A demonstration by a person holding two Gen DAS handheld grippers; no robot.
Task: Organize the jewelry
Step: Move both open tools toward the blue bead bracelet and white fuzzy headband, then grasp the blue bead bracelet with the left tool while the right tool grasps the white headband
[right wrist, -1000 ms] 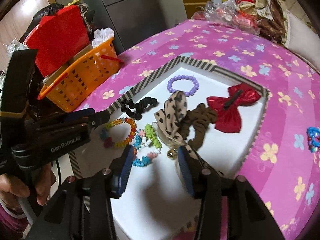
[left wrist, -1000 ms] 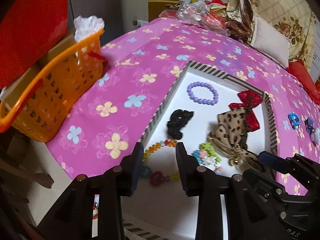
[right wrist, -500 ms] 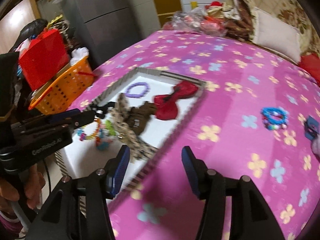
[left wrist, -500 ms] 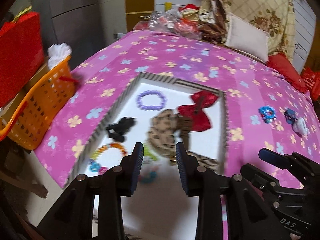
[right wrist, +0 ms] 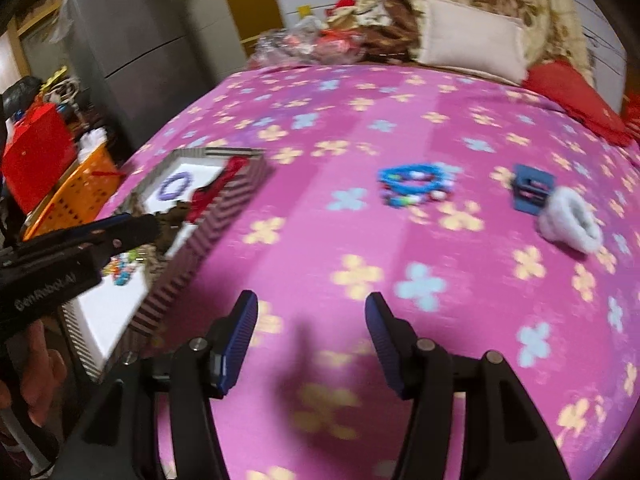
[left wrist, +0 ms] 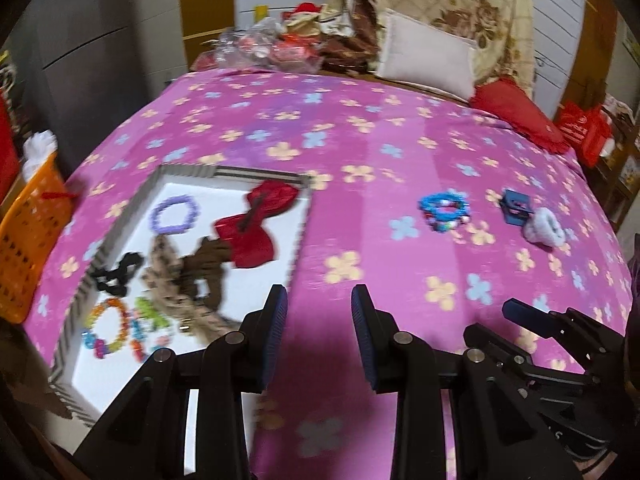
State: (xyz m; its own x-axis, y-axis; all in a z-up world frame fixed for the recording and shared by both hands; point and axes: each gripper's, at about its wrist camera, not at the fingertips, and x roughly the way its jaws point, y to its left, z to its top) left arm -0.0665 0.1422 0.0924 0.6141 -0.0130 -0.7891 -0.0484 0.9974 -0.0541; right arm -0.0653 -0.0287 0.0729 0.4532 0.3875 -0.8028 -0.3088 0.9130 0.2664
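A striped-rim white tray [left wrist: 302, 220] [right wrist: 224, 216] lies at the left on the pink flowered bedspread. It holds a purple bead bracelet [left wrist: 174, 214], a red bow [left wrist: 256, 224], a leopard-print scrunchie [left wrist: 172, 284], a black scrunchie [left wrist: 118, 274] and a multicolour bead bracelet [left wrist: 106, 326]. On the cloth to the right lie a blue bead bracelet [left wrist: 444, 208] [right wrist: 412, 182], a blue clip [left wrist: 516, 208] [right wrist: 532, 190] and a white fluffy scrunchie [left wrist: 546, 232] [right wrist: 572, 224]. My left gripper [left wrist: 318, 308] is open and empty beside the tray's right rim. My right gripper [right wrist: 310, 312] is open and empty over bare cloth.
An orange basket [left wrist: 24, 232] [right wrist: 76, 196] stands left of the bed beside a red box [right wrist: 36, 156]. A white pillow [left wrist: 424, 56], a red cushion [left wrist: 516, 112] and a pile of bags [left wrist: 280, 46] lie at the bed's far end. A grey cabinet [right wrist: 132, 60] stands behind.
Both grippers have swung right, away from over the tray, to the bare cloth. The blue bracelet, clip and white scrunchie have come into fuller view. Both stay open and empty.
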